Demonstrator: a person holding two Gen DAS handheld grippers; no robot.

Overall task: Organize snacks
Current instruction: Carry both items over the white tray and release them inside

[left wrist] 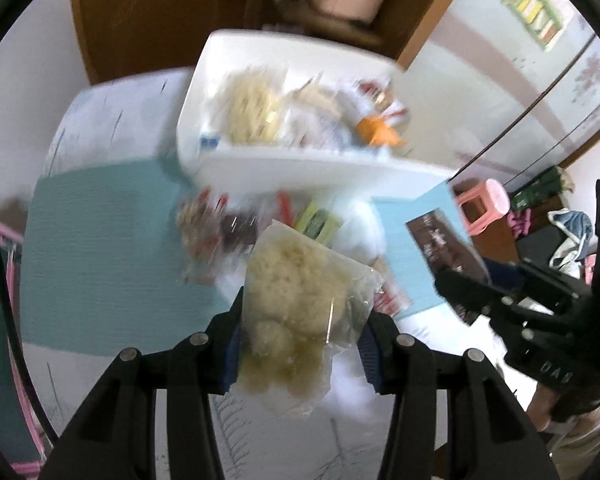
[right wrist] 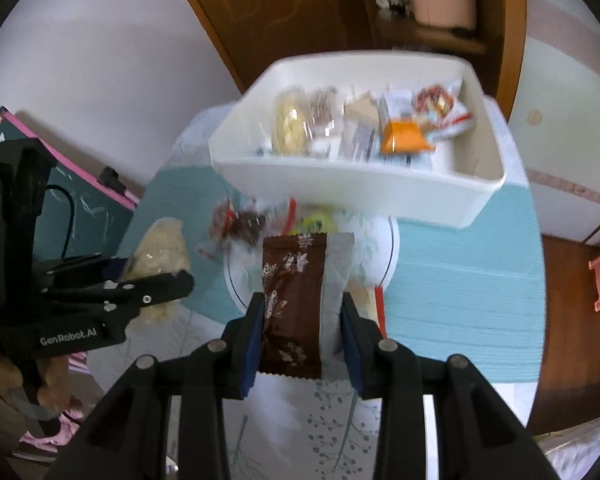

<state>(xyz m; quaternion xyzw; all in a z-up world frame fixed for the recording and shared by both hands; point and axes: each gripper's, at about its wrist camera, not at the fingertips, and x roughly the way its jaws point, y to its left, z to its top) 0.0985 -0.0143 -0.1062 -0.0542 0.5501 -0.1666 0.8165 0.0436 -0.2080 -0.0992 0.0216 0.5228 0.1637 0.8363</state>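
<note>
left claw [left wrist: 300,344] pinching the pale snack bag [left wrist: 296,300], right claw [right wrist: 300,340] pinching the brown packet [right wrist: 290,300], both lower centre; carry each above the white bin [right wrist: 356,188] rim before releasing.

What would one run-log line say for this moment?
left gripper: shut on clear pale-crumb packet | right gripper: shut on brown snowflake wrapper | white plastic bin: ahead

"GenRobot.AI" stands in pale letters on the black body of the left gripper [right wrist: 156,280], at eight o'clock in the right wrist view; nothing else reads clearly.
</note>
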